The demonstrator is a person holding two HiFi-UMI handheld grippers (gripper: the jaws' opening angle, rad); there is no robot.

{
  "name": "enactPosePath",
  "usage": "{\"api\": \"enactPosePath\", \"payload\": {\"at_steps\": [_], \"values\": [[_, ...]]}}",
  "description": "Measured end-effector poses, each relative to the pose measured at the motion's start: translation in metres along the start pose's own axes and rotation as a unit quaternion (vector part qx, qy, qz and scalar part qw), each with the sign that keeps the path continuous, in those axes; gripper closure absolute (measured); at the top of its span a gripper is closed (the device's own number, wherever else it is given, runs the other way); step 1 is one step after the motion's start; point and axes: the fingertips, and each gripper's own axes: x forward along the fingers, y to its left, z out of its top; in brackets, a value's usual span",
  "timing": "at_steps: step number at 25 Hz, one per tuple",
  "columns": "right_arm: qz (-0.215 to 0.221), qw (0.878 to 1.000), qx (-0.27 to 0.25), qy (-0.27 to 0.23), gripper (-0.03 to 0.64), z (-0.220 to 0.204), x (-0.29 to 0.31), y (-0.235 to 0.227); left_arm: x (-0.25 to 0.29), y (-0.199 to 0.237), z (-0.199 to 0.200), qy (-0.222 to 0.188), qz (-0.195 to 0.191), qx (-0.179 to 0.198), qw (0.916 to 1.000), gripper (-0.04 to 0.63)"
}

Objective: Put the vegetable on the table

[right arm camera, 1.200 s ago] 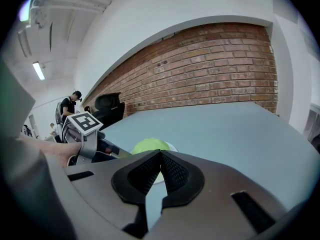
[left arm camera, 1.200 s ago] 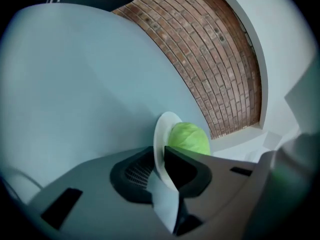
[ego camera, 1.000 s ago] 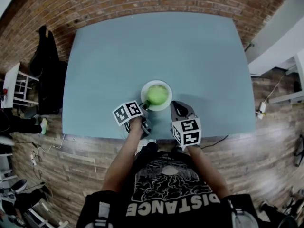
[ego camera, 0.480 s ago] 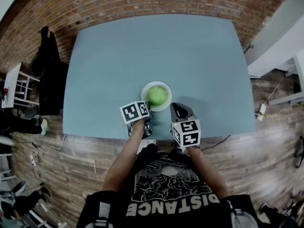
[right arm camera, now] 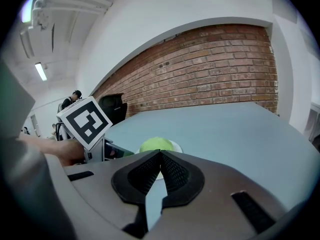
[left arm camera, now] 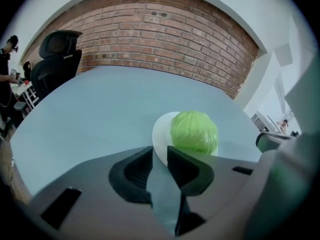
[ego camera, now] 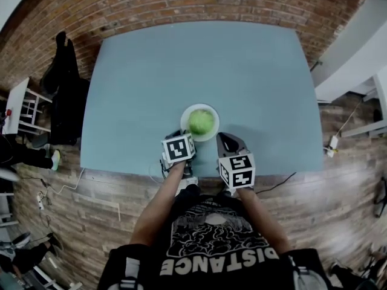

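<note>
A round green cabbage [ego camera: 201,121] sits on a white plate [ego camera: 211,132] near the front edge of the blue-grey table [ego camera: 199,65]. My left gripper [ego camera: 182,136] hovers just left of and in front of the plate. In the left gripper view its jaws [left arm camera: 160,152] stand a narrow gap apart with nothing between them, and the cabbage [left arm camera: 194,132] and plate [left arm camera: 161,134] lie right beyond the tips. My right gripper [ego camera: 223,136] is to the right of the plate, its tips [right arm camera: 160,155] touching and empty, with the cabbage [right arm camera: 156,145] just behind them.
A black office chair [ego camera: 60,83] stands at the table's left side, and a white side table [ego camera: 18,104] is farther left. A brick wall [left arm camera: 150,34] runs behind the table. Cables lie on the wooden floor [ego camera: 84,186].
My left gripper has shifted right along the table's front edge, closer to the plate and to the right gripper. The right gripper, plate and cabbage have stayed put.
</note>
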Motion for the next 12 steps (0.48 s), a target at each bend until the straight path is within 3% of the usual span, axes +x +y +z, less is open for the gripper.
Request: {"api": "enactPosePath", "payload": {"at_steps": [2,7,12], "values": [[0.002,1.000,0.001,-0.002,0.609,0.001,-0.001,0.001,-0.009,0.000,0.002,-0.015,-0.004,-0.002,0.9999,0.505],[0.010,1.000,-0.003,-0.006,0.609,0.005,-0.007,0.006,-0.037,-0.023,0.011,-0.062,-0.060,-0.008,0.9962,0.505],[0.022,1.000,-0.006,-0.019,0.609,0.013,-0.014,0.011,-0.061,-0.042,0.017,-0.097,-0.080,0.001,0.9921,0.505]]}}
